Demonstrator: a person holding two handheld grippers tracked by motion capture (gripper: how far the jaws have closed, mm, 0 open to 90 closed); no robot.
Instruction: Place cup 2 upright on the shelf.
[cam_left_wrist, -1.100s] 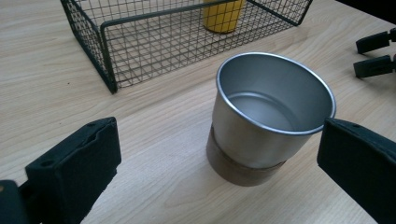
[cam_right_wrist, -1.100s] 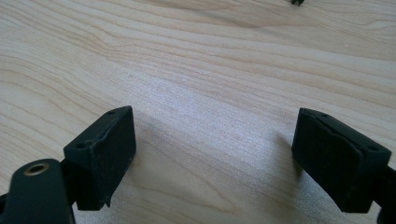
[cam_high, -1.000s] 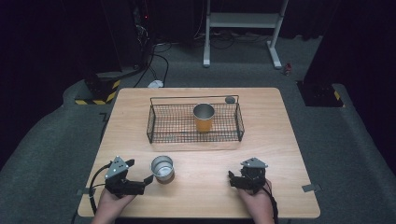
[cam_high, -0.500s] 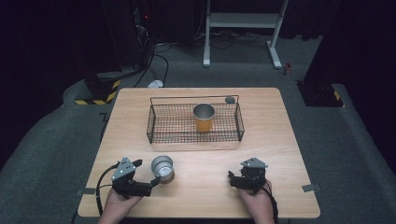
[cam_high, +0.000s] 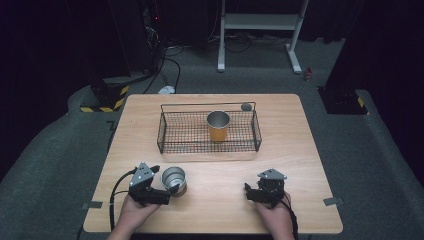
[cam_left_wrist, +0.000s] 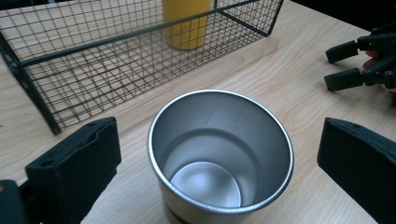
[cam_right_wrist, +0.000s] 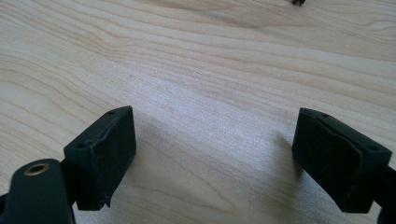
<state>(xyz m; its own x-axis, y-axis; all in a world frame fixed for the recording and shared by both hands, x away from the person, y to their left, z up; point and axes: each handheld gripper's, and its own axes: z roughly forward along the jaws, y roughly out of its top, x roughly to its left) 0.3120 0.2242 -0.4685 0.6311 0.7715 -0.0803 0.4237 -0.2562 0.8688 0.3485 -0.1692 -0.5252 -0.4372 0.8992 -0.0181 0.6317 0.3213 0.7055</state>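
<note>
An empty steel cup (cam_left_wrist: 219, 154) stands upright on the wooden table (cam_high: 300, 150), near its front left. My left gripper (cam_left_wrist: 217, 140) is open, one jaw on each side of the cup, neither touching it. From above, the left gripper (cam_high: 165, 181) reaches the cup (cam_high: 174, 177) from the left. My right gripper (cam_right_wrist: 215, 144) is open over bare wood, nothing between its jaws. It rests at the front right (cam_high: 246, 193), pointing left. An orange cup with a steel inside (cam_high: 218, 126) stands upright in a black wire basket (cam_high: 165, 131).
The wire basket (cam_left_wrist: 28, 88) sits just behind the steel cup, across the table's middle. A small grey round object (cam_high: 246, 106) lies behind the basket's back right corner. The right gripper (cam_left_wrist: 359, 60) also appears far right in the left gripper view.
My left gripper has moved right, up to the steel cup, so its open jaws now stand either side of it. The right gripper has stayed still.
</note>
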